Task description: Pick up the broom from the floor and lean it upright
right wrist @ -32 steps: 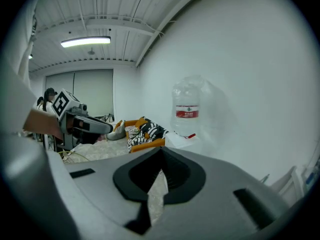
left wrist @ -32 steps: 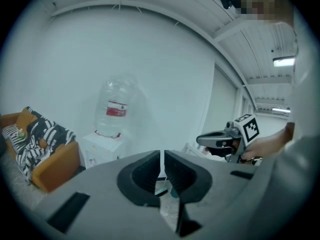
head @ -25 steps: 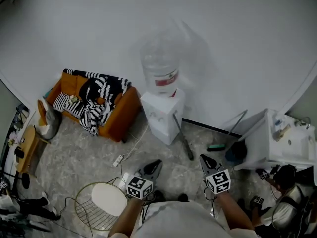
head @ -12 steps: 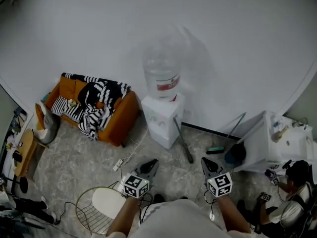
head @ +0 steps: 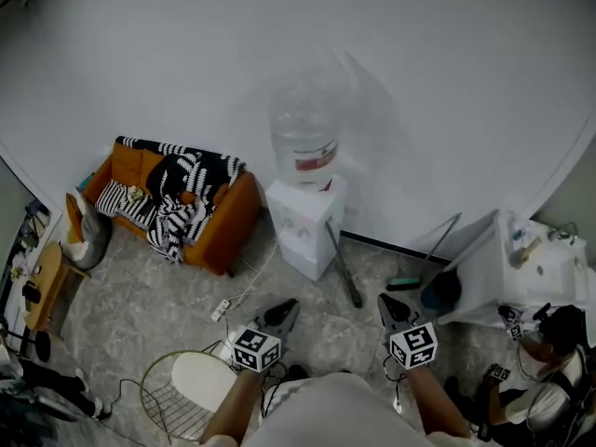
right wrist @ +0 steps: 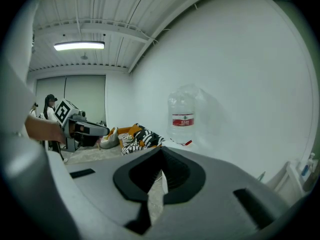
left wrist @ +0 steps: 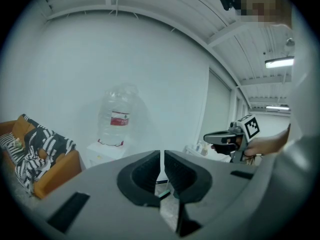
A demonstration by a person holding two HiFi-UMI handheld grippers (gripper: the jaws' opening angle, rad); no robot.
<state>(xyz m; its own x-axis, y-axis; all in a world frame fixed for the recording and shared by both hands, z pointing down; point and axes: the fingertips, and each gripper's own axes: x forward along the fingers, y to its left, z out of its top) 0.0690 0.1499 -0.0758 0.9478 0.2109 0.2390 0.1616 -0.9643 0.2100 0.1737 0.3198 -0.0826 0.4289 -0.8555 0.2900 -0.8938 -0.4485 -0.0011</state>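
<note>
The clear water bottle (head: 304,142) sits atop the white dispenser (head: 303,223), and it's hard to tell whether it holds any water. At the dispenser's 5 o'clock lies the broom (head: 344,266), dark and slim on the floor (head: 158,296), untouched. Out at the broom's 3 o'clock a dark bucket (head: 444,289) stands against the white cabinet (head: 484,273), its contents hidden. Down at 6 o'clock, the left hand-held gripper (head: 289,304) and the right hand-held gripper (head: 384,298) hover, both clenched on nothing.

A white wall (head: 186,54) backs an orange sofa (head: 233,217) and water dispenser (head: 303,231) on marbled floor (head: 140,296).
</note>
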